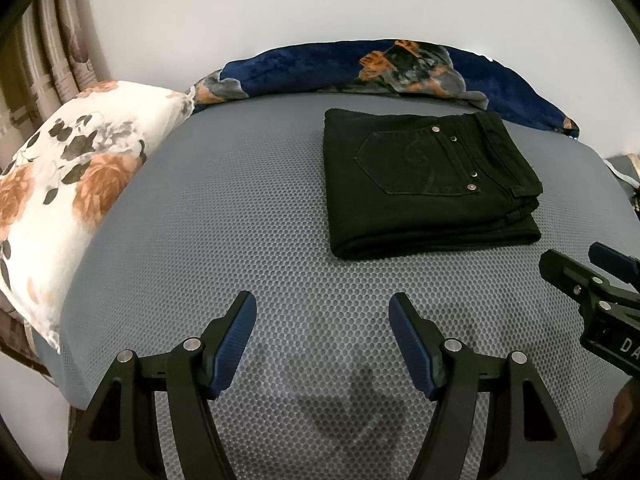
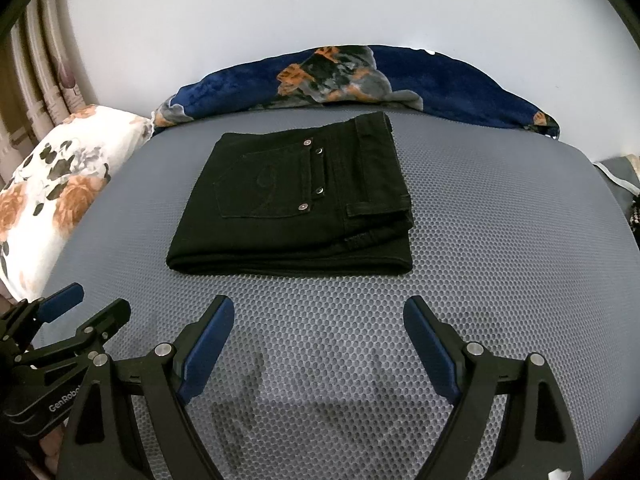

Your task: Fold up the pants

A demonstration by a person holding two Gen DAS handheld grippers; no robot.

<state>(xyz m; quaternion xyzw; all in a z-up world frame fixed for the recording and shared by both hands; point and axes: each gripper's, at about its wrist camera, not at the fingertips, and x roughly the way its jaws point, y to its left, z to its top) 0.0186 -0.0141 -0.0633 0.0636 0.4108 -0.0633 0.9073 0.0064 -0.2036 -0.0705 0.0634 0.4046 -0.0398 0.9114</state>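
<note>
Black pants (image 1: 424,184) lie folded into a neat rectangle on the grey mesh mattress (image 1: 240,216), back pocket with metal rivets facing up. In the right wrist view the same pants (image 2: 296,204) sit straight ahead, waistband to the right. My left gripper (image 1: 323,308) hovers open over bare mattress, near and left of the pants, nothing between its blue pads. My right gripper (image 2: 318,312) is open too, just short of the pants' near folded edge, holding nothing. Each gripper shows in the other's view: the right gripper (image 1: 576,264) at the right edge, the left gripper (image 2: 98,300) at lower left.
A floral white and orange pillow (image 1: 60,184) lies at the mattress's left end. A dark blue blanket (image 1: 360,68) with orange flowers is bunched along the far edge against the white wall. Curtains (image 1: 52,52) hang at the far left.
</note>
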